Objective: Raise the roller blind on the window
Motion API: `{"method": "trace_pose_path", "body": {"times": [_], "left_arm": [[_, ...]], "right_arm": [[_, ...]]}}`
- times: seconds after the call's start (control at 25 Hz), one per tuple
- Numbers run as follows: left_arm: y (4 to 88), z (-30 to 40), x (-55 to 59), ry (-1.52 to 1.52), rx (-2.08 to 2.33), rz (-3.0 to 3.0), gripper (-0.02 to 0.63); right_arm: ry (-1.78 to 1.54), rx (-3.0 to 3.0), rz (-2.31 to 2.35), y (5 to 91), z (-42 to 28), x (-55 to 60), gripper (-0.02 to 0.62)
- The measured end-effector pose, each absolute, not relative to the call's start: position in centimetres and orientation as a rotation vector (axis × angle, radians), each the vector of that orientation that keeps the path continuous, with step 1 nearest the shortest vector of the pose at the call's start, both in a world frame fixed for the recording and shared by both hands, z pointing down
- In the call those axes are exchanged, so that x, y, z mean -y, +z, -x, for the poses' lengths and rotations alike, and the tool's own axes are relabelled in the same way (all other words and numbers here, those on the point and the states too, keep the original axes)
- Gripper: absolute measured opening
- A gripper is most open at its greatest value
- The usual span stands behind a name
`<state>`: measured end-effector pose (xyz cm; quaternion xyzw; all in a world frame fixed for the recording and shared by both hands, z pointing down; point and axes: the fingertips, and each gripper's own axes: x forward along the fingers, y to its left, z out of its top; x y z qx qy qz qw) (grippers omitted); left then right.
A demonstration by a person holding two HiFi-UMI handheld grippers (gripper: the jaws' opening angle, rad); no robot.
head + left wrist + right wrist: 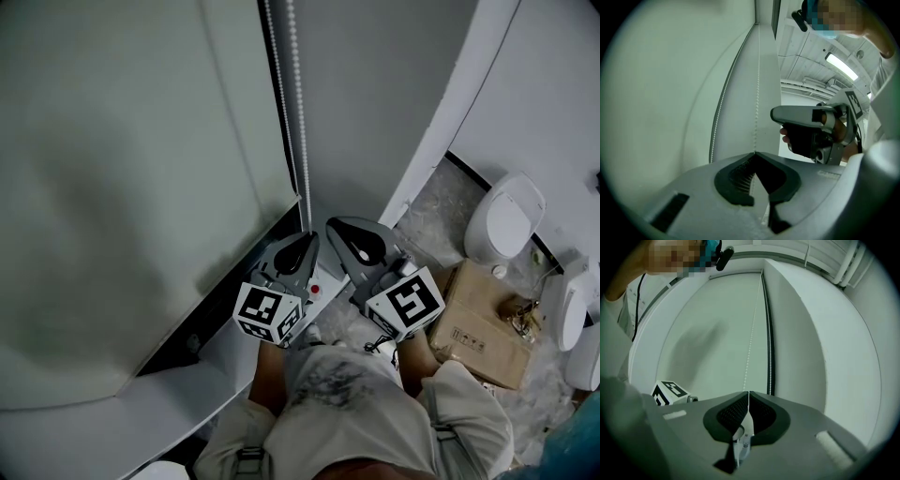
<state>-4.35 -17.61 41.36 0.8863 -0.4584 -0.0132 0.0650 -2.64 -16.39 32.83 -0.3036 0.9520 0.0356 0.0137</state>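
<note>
The pale roller blind [122,187] covers the window at the left. Its white bead chain [298,112] hangs down along the blind's right edge. In the head view my left gripper [307,236] sits right under that chain, with my right gripper [334,225] close beside it. In the left gripper view the jaws of the left gripper [755,153] meet on a strand of the bead chain [757,93]. A second strand [719,117] hangs free to the left. My right gripper [748,393] is shut on a chain strand [751,338], and a small plastic connector [742,440] hangs between its pads.
A dark gap [769,343] with another chain strand runs beside the white wall [820,348]. Below the blind lies the window sill [141,422]. On the floor to the right stand a toilet [506,220] and a cardboard box [483,328].
</note>
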Motion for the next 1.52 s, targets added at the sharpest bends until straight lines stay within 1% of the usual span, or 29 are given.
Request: {"method": "trace_pose_path", "body": {"times": [0.48, 0.72, 0.8, 0.92, 1.36, 1.52], "left_arm": [[41.3, 4.6, 16.6, -0.051, 1.379, -2.666, 0.011], [41.2, 4.4, 16.1, -0.056, 1.356, -2.67, 0.011], [41.4, 4.4, 16.1, -0.061, 1.348, -2.671, 0.011], [41.3, 4.4, 15.9, -0.069, 1.343, -2.672, 0.011], [42.5, 4.5, 15.8, -0.102, 1.298, -2.639, 0.011], [43.8, 4.0, 16.3, -0.066, 1.299, -2.627, 0.011]], "right_arm": [[0.159, -2.993, 0.807, 29.3, 4.8, 16.1, 0.068], [0.186, -2.979, 0.787, 27.6, 5.8, 16.5, 0.072], [0.189, -2.977, 0.798, 27.5, 6.0, 16.9, 0.07], [0.189, -2.977, 0.814, 27.5, 6.3, 17.0, 0.015], [0.207, -2.941, 0.835, 28.6, 6.2, 16.6, 0.011], [0.23, -2.95, 0.859, 29.8, 5.8, 17.1, 0.011]]}}
